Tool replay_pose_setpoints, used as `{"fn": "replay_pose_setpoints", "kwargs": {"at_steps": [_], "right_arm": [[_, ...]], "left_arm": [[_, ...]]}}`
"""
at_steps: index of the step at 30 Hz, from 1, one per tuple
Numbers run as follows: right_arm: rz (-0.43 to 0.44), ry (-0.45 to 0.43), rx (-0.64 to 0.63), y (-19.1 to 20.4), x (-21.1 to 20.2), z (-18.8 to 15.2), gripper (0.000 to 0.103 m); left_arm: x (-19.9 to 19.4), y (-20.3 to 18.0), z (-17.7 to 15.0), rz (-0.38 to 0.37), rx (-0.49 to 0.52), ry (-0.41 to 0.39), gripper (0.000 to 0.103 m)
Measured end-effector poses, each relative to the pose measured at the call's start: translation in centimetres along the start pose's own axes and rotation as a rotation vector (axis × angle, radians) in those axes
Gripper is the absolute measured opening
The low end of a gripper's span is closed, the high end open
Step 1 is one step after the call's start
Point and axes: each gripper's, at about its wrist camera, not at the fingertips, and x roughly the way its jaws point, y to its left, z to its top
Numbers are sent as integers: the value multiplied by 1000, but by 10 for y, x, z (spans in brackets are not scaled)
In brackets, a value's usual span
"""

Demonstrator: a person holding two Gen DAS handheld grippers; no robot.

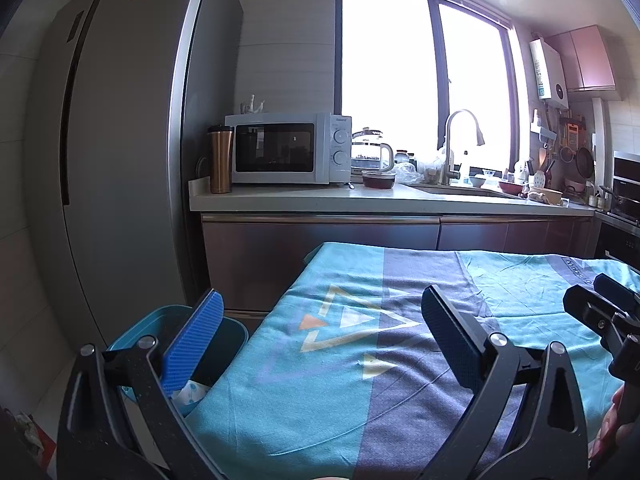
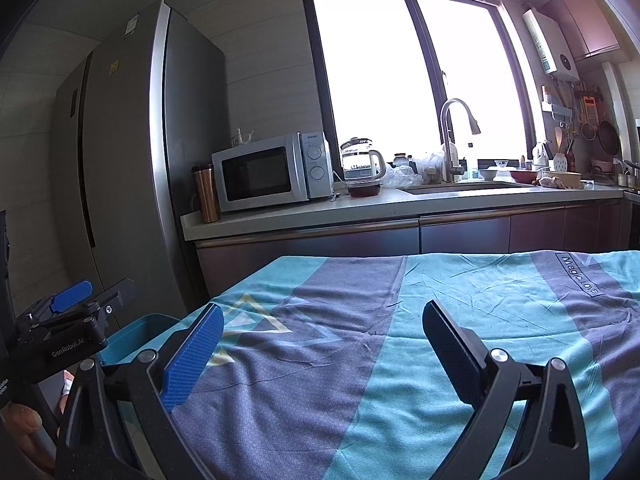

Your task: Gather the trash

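A teal trash bin (image 1: 236, 330) stands on the floor at the table's left edge; a white wrapper with blue dots (image 1: 192, 394) lies in it. The bin's rim also shows in the right wrist view (image 2: 136, 334). My left gripper (image 1: 322, 336) is open and empty, held over the table's left edge, its left finger above the bin. My right gripper (image 2: 322, 340) is open and empty above the cloth-covered table (image 2: 440, 320). No loose trash shows on the cloth. Each gripper shows at the edge of the other's view: the right one (image 1: 600, 308), the left one (image 2: 72, 300).
A tall grey fridge (image 1: 120, 140) stands left of the bin. Behind the table a kitchen counter (image 1: 360, 200) carries a microwave (image 1: 288, 148), a copper tumbler (image 1: 220, 160), a kettle, a red-lidded box and a sink with a tap (image 1: 456, 144).
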Motion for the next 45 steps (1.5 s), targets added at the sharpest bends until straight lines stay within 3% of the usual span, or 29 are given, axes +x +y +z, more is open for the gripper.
{"fn": "replay_pose_setpoints", "kwargs": {"at_steps": [45], "right_arm": [[0,4,17,-4,2,3,96]], "left_arm": [[0,1,-1,8,-5,1,98]]}}
